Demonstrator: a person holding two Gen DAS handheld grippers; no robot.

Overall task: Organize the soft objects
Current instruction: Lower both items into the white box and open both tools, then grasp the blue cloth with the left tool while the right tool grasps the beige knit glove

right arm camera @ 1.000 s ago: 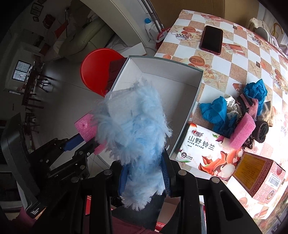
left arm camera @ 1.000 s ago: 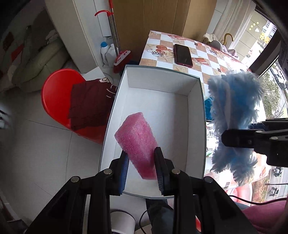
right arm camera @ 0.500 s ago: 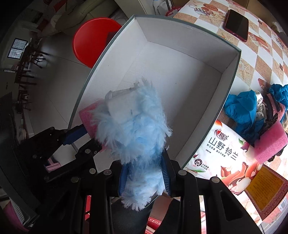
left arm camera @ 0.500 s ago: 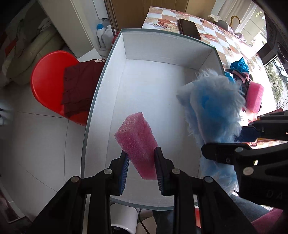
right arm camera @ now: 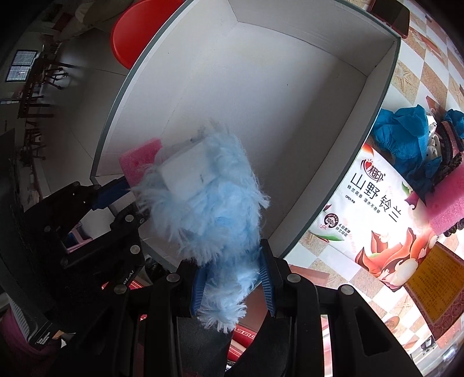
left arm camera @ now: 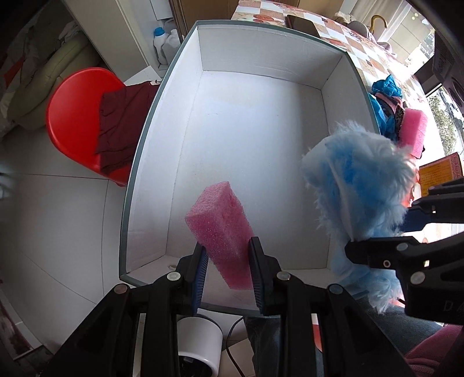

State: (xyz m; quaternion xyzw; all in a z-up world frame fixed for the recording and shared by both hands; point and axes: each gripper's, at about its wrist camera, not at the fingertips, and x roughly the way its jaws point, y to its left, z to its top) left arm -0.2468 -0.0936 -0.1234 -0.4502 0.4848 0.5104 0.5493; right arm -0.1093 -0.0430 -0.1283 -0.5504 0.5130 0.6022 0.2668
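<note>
My left gripper (left arm camera: pixel 227 271) is shut on a pink foam block (left arm camera: pixel 220 229) and holds it over the near end of a large white box (left arm camera: pixel 255 139) with a grey-green rim. My right gripper (right arm camera: pixel 233 282) is shut on a fluffy light blue duster pad (right arm camera: pixel 208 200), held over the box's near right part. The duster pad also shows at the right in the left wrist view (left arm camera: pixel 359 197), and the pink block shows beside the pad in the right wrist view (right arm camera: pixel 137 159). The box (right arm camera: pixel 275 101) is empty inside.
On the checked table right of the box lie a tissue pack (right arm camera: pixel 385 214), blue cloths (right arm camera: pixel 403 136), another pink foam block (right arm camera: pixel 446 203) and a patterned carton (right arm camera: pixel 435 287). A phone (left arm camera: pixel 303 24) lies beyond the box. A red chair (left arm camera: pixel 78 116) with a dark red cloth stands left.
Both grippers have moved forward and down toward the box, so the box now fills the views. The duster pad has come in over the box's near right. Both grips are unchanged.
</note>
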